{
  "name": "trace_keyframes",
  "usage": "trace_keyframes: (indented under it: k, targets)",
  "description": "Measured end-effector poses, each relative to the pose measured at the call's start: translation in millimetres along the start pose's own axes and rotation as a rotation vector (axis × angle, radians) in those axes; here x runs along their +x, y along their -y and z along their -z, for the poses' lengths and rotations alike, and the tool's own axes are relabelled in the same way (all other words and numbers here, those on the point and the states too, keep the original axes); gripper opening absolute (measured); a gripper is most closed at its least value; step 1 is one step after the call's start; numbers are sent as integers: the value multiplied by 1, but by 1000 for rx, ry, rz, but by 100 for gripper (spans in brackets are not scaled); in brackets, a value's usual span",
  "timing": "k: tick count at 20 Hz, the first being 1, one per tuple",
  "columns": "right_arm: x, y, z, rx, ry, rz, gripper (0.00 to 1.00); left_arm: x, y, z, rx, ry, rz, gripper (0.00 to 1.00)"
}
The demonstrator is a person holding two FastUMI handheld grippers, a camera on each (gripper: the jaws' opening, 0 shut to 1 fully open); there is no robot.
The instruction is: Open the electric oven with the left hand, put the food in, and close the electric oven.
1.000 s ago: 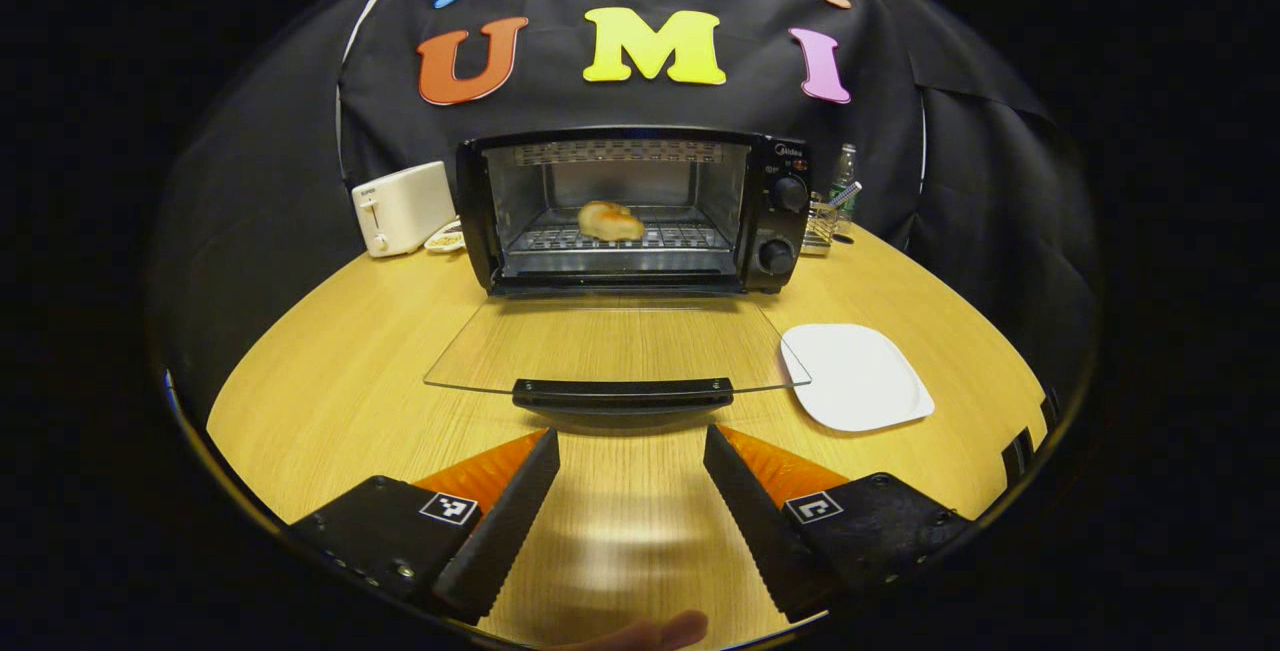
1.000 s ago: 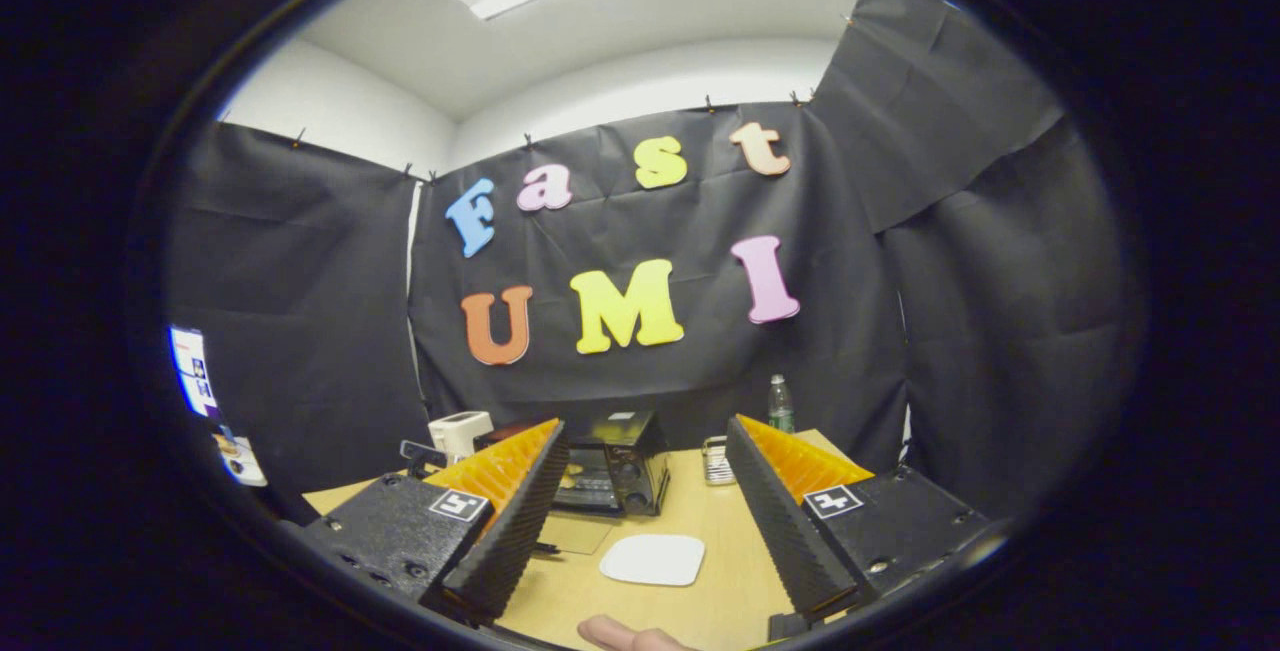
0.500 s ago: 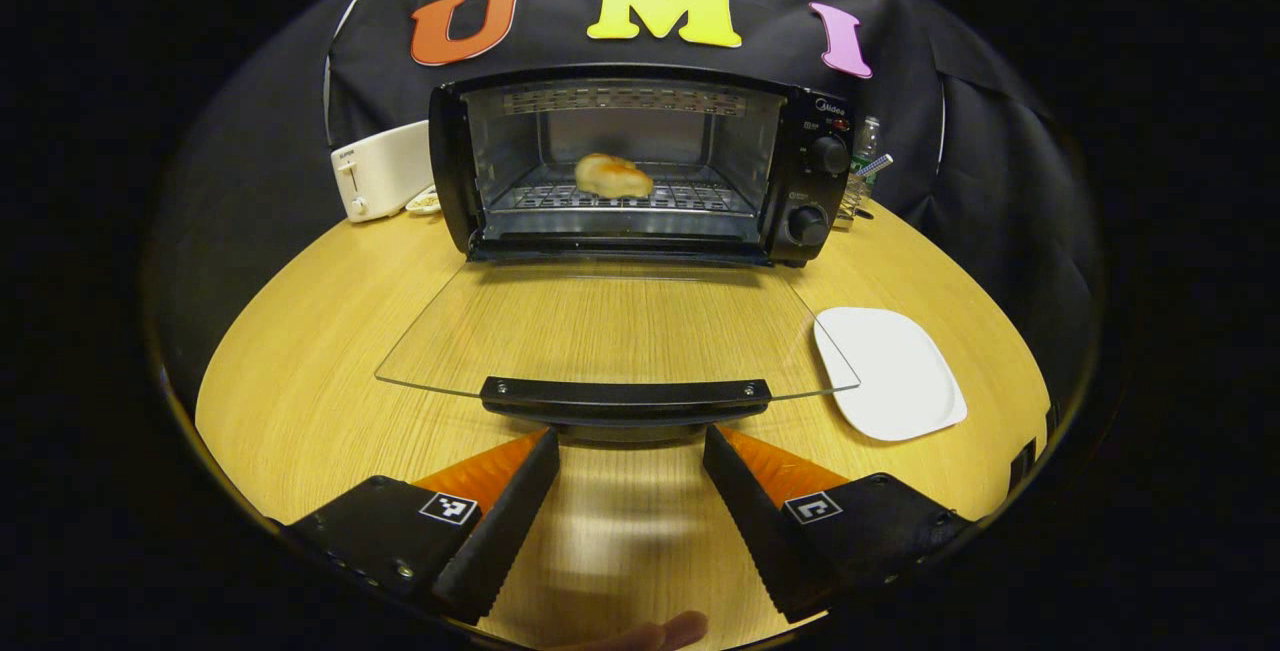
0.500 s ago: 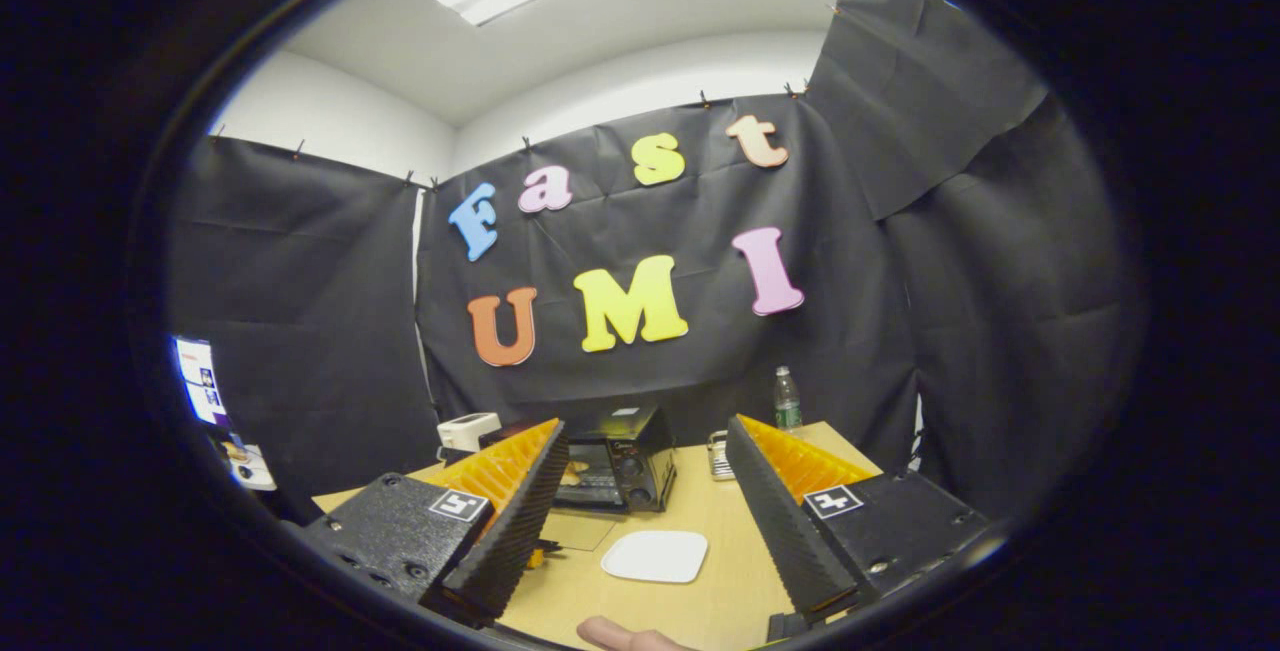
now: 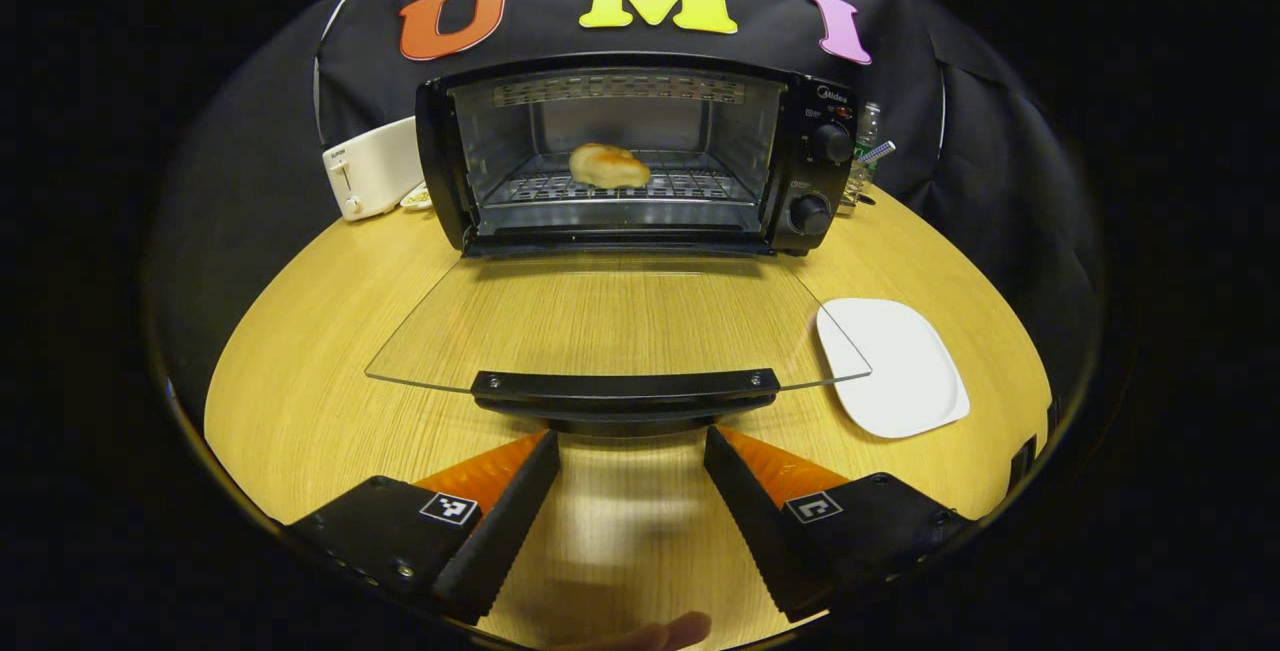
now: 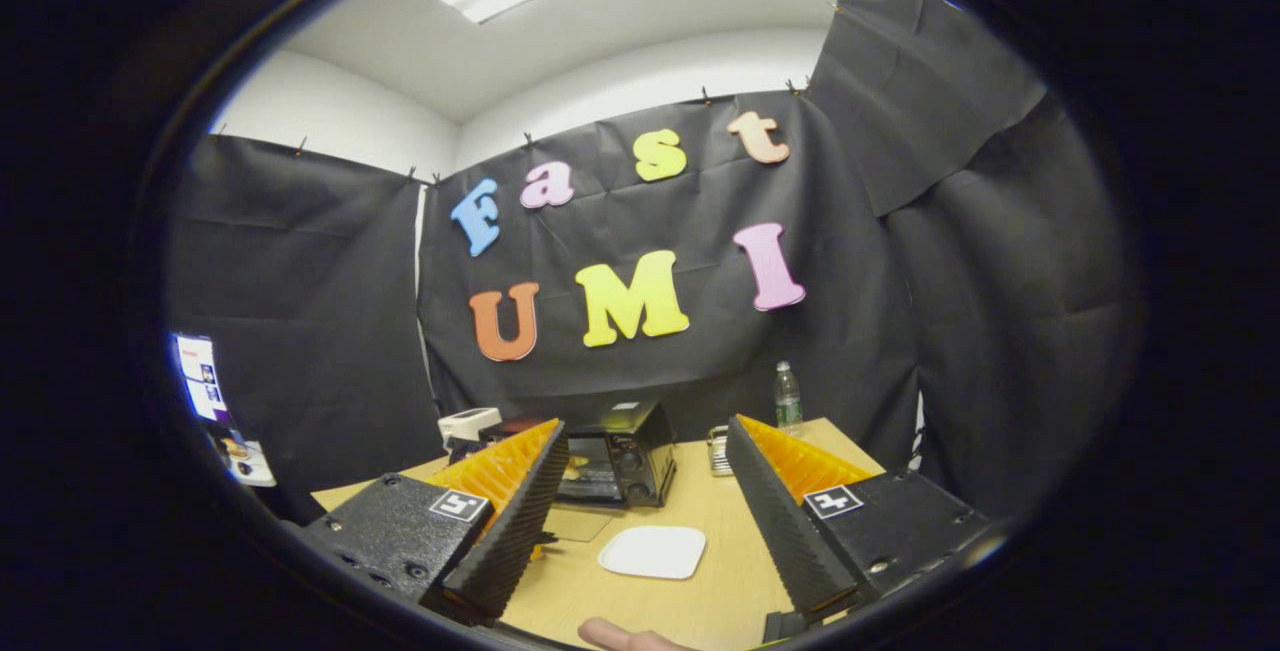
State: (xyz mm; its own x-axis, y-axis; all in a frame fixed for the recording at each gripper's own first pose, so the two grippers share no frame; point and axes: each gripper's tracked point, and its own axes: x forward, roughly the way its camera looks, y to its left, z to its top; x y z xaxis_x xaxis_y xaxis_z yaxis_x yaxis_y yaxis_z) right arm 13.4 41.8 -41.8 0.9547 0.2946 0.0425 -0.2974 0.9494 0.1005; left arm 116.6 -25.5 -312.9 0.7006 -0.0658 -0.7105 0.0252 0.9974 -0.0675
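Observation:
The black electric oven [image 5: 800, 171] stands at the back of the wooden table with its glass door [image 5: 615, 321] folded flat down. A golden bread roll [image 5: 607, 166] lies on the wire rack inside. The door's black handle [image 5: 625, 386] is just ahead of my left gripper [image 5: 630, 456], which is open and empty, its fingertips close below the handle. In the right gripper view my right gripper [image 6: 645, 451] is raised and open, holding nothing, with the oven [image 6: 615, 456] far off between its fingers.
A white square plate [image 5: 890, 366] lies bare to the right of the door; the plate [image 6: 655, 551] is also in the right gripper view. A white toaster [image 5: 370, 166] stands left of the oven. A wire basket and a bottle [image 6: 787, 396] sit at the back right.
My left gripper has moved forward toward the oven, so the door handle and oven look larger and nearer. The right gripper has barely shifted.

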Motion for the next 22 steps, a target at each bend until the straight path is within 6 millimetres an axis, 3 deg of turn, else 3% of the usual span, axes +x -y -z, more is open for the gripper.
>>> trace_keyframes:
  k: [7,8,12,14,17,22]
  targets:
    - [1,-2,2,-24,-4,4,99,-9,-1,-15,10,31,4,96]
    - [3,1,1,-29,-1,10,96,-10,-2,-18,10,38,5,96]
    - [2,9,-1,-40,8,41,99,-15,-4,-28,18,59,1,96]
    - [4,13,-2,-50,7,52,96,-17,-6,-33,25,72,1,96]
    - [4,22,-4,-54,14,82,99,-21,-7,-45,58,96,0,96]
    - [5,19,2,-43,-1,66,99,-29,-11,-77,89,148,-17,96]
